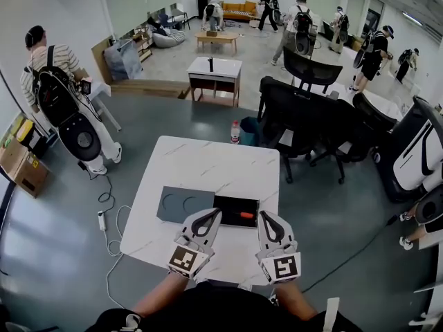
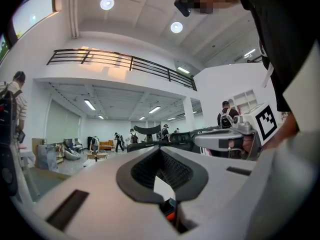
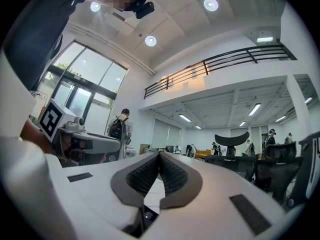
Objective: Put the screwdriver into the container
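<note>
The screwdriver (image 1: 246, 215) shows as a short orange-red handle lying inside the black container (image 1: 235, 203) on the white marble table (image 1: 208, 168). My left gripper (image 1: 217, 211) hovers at the container's near left corner, its jaws closed tip to tip (image 2: 160, 147) with nothing between the pads. A spot of orange (image 2: 170, 216) shows through the gap under them. My right gripper (image 1: 263, 214) hangs just right of the handle, shut and empty (image 3: 160, 153). Each gripper view also shows the other gripper: the right one (image 2: 235, 136) and the left one (image 3: 85, 141).
A grey tray (image 1: 183, 205) with two round recesses lies left of the container. Black office chairs (image 1: 304, 120) crowd the table's far right. A water bottle (image 1: 235, 131) stands on the floor behind it. A cable and power strip (image 1: 102, 220) lie at the left. Several people stand around the room.
</note>
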Motion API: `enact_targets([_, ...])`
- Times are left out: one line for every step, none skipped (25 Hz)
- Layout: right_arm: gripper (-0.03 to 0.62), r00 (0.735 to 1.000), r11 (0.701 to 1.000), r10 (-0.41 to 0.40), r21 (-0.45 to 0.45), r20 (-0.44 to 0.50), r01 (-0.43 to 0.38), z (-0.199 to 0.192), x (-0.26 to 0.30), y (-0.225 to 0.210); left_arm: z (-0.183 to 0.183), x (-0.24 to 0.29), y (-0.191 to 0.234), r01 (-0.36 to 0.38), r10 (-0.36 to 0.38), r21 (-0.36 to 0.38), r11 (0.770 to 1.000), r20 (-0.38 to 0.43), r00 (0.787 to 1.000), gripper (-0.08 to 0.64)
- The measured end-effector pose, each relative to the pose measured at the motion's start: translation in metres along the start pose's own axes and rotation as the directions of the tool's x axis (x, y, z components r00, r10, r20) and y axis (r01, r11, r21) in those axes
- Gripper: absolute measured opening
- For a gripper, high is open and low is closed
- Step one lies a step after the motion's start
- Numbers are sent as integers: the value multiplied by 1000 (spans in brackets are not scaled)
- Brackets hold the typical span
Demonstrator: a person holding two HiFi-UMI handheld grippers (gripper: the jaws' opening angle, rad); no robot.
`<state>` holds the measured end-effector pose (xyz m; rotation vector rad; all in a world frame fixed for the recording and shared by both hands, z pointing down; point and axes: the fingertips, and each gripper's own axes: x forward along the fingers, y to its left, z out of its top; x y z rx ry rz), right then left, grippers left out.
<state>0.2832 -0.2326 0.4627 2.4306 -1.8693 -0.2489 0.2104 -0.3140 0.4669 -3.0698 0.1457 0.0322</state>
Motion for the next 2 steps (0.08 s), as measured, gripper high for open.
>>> enact_targets([23, 1000, 1000, 0, 1, -3, 0, -1, -1, 0, 0, 0, 0, 0, 0, 8, 1000, 4, 1000, 5])
enact_targets([23, 1000, 1000, 0, 1, -6, 0, -2, -3, 0, 0, 0, -1, -1, 1, 15, 1000, 7, 1000, 5])
